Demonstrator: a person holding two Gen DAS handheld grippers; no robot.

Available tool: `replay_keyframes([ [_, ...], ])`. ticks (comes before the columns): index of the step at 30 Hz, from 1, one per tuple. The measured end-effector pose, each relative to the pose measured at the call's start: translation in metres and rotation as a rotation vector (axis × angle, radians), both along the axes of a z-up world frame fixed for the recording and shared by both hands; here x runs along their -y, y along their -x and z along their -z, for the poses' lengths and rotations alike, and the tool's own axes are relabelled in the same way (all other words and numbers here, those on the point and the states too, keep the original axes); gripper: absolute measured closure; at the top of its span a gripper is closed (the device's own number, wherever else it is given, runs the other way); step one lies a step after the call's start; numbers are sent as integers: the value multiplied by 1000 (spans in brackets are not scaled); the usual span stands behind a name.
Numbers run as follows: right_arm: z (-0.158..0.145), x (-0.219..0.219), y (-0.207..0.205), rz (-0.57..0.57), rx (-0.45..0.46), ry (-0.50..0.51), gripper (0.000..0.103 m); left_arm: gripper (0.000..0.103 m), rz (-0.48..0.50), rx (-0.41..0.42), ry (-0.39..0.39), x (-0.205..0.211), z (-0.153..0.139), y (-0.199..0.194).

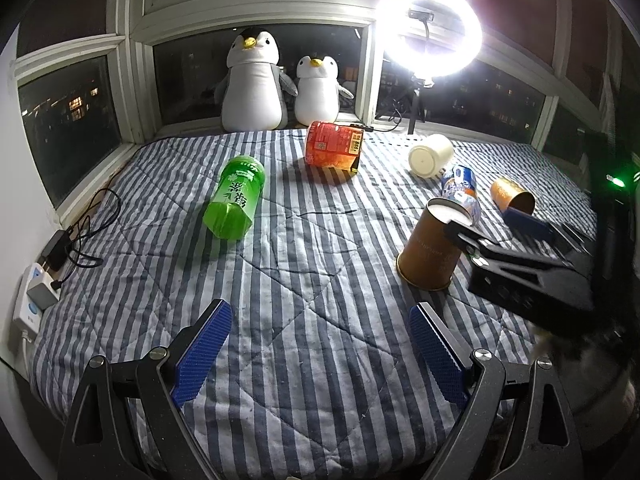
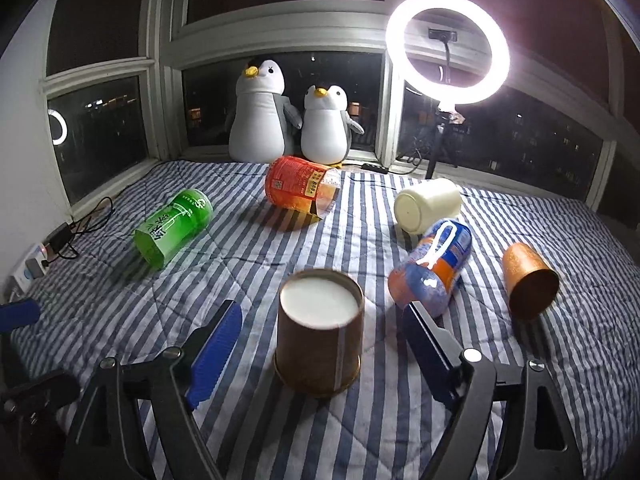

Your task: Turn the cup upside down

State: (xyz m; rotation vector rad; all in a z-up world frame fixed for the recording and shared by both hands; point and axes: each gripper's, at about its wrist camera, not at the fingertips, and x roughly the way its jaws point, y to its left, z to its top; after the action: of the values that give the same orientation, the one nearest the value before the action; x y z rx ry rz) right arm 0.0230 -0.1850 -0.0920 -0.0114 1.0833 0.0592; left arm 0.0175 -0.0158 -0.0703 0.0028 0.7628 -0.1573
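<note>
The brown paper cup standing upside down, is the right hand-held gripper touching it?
Apart. The right wrist view shows the right hand-held gripper open, striped blanket visible between each finger and the brown paper cup.

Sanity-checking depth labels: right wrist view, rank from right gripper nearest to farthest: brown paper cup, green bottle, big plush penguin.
1. Brown paper cup, upside down between the right gripper fingers, nearest.
2. Green plastic bottle, lying on its side, left, mid-bed.
3. Large plush penguin, at the window, farthest.

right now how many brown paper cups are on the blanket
2: one brown cup stands upside down between the right gripper's open fingers; another brown cup lies on its side at far right.
</note>
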Motion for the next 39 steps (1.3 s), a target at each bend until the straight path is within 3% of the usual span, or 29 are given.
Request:
replay_keyframes([
  [9, -25, 19, 37, 98, -22, -30, 23, 5, -10, 58, -27, 11, -4, -7],
  [17, -59, 29, 58, 142, 52, 10, 17, 4, -48, 97, -58, 14, -3, -12],
  [22, -78, 28, 67, 156, 112, 48, 14, 4, -67, 124, -38, 10, -9, -8],
  [31, -89, 24, 74, 175, 148, 61, 12, 1, -80, 220, -24, 7, -34, 20],
  [39, -91, 18, 76, 166, 159, 68, 11, 1, -69, 257, -13, 7, -50, 37],
])
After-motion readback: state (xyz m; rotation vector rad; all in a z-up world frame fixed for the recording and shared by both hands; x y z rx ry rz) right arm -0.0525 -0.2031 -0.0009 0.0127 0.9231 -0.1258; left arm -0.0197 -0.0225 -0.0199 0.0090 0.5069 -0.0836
